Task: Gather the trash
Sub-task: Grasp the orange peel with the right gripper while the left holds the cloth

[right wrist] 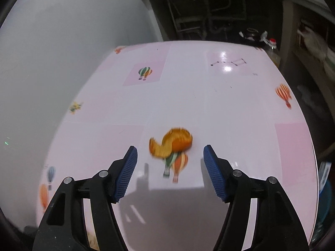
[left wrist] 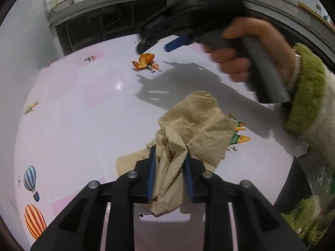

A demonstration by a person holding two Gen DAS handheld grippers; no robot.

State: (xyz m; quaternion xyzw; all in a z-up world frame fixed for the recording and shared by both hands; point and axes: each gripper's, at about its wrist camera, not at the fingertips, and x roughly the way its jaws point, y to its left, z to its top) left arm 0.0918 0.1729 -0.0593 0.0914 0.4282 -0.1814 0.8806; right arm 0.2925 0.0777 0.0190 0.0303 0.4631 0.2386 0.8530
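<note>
A crumpled tan paper napkin (left wrist: 194,125) lies on the pink-and-white tablecloth (left wrist: 83,125). My left gripper (left wrist: 169,152) is shut on its near bunched part, with both blue pads pressing into the folds. Farther back lies an orange peel (left wrist: 144,61). In the right wrist view that orange peel (right wrist: 173,144) sits on the tablecloth (right wrist: 230,108), just beyond and between the fingertips of my right gripper (right wrist: 170,148). Its jaws stand wide open with nothing held. In the left wrist view, a hand (left wrist: 240,62) holds the blurred right gripper (left wrist: 152,48) above the peel.
A fuzzy green and white sleeve (left wrist: 305,104) reaches in from the right. Behind the table stands an open dark cabinet (right wrist: 209,16) with pipes. A bottle with a red cap (right wrist: 273,50) stands past the far right corner. The table's right edge (right wrist: 312,146) drops off to the floor.
</note>
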